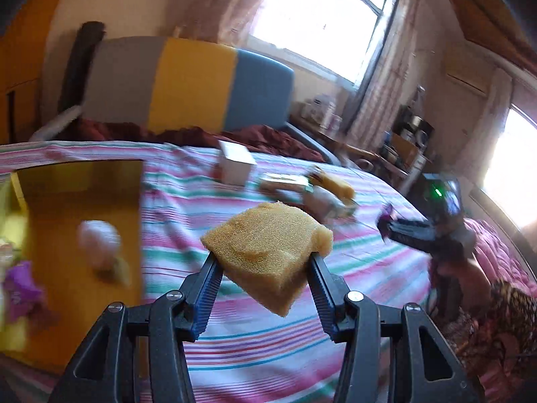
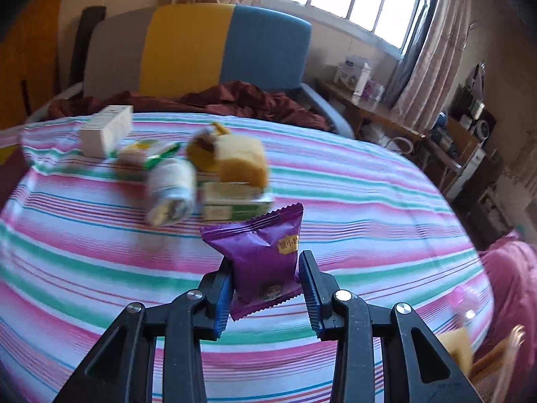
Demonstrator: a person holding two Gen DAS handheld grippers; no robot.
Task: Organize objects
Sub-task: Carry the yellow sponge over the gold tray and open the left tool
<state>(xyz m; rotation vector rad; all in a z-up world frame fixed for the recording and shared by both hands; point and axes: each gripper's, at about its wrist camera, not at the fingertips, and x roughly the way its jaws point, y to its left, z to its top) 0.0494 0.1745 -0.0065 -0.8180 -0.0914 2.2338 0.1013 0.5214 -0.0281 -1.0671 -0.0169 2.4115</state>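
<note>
A yellow box (image 1: pixel 84 208) sits open on the left side of a bed covered by a pink, green and white striped sheet (image 1: pixel 268 352). Inside the box lie a pale rounded object (image 1: pixel 99 240), too blurred to name, and a purple packet (image 1: pixel 20 288) at its near left corner. The left gripper (image 1: pixel 263 257) is held above the sheet just right of the box, its two fingers pinching a yellow sponge (image 1: pixel 268 248) from both sides, so that the sponge is lifted clear of the bed and tilted. The right gripper (image 2: pixel 265 263) is also raised over the sheet, and its fingers are pressed against the lower half of a purple snack packet (image 2: pixel 260 255), which stands upright between them with its crimped top edge free. Beyond it, in the middle of the bed, a loose cluster remains: a white carton (image 2: pixel 105 131) at the back left, green and white boxes (image 2: pixel 235 201), a rolled white bundle (image 2: pixel 171 191), and a yellow sponge-like block (image 2: pixel 240 159) resting on top of the boxes. The near part of the sheet in front of both grippers is bare striped fabric. A crumpled dark red blanket (image 2: pixel 235 100) lies along the far edge of the bed against a grey, yellow and blue headboard (image 2: pixel 201 47), and a cluttered wooden desk (image 2: pixel 376 110) stands to the right beneath the window.
</note>
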